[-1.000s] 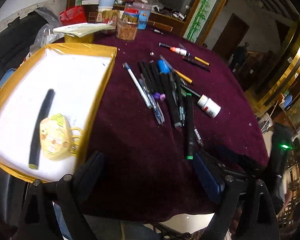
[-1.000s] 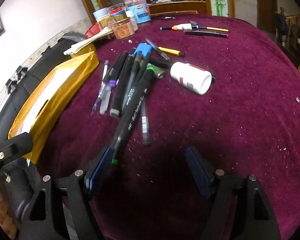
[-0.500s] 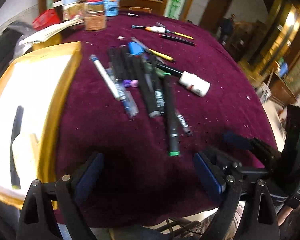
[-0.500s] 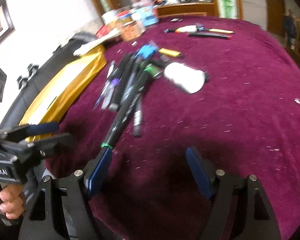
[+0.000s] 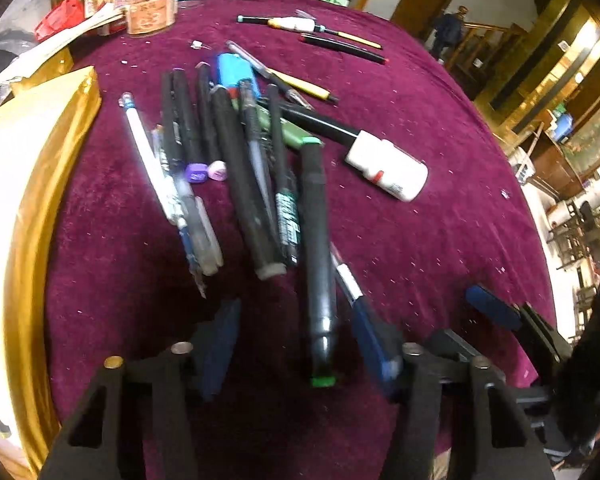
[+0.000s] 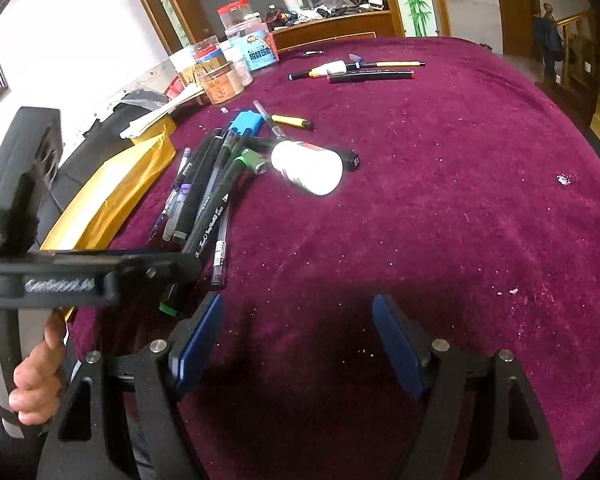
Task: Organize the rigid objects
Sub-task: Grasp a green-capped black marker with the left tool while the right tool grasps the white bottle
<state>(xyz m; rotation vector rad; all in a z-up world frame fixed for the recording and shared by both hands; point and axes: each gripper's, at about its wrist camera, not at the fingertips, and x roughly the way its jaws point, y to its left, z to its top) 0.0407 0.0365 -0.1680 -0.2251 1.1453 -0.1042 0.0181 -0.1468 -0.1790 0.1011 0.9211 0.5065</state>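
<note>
A heap of pens and markers lies on the maroon tablecloth. My left gripper is open, its blue pads either side of the near end of a long black marker with a green tip; the pads stand apart from it. A white bottle lies to the right of the heap. In the right wrist view my right gripper is open and empty over bare cloth, with the heap and the white bottle ahead at left. The left gripper's body crosses that view.
A gold-rimmed white tray stands at the left. Jars and tins stand at the far edge. More pens lie at the back. The right gripper shows at the right of the left wrist view.
My left gripper has moved forward and right, so the green-tipped marker's end now lies between its pads, which stand closer together. The right gripper has drawn back a little.
</note>
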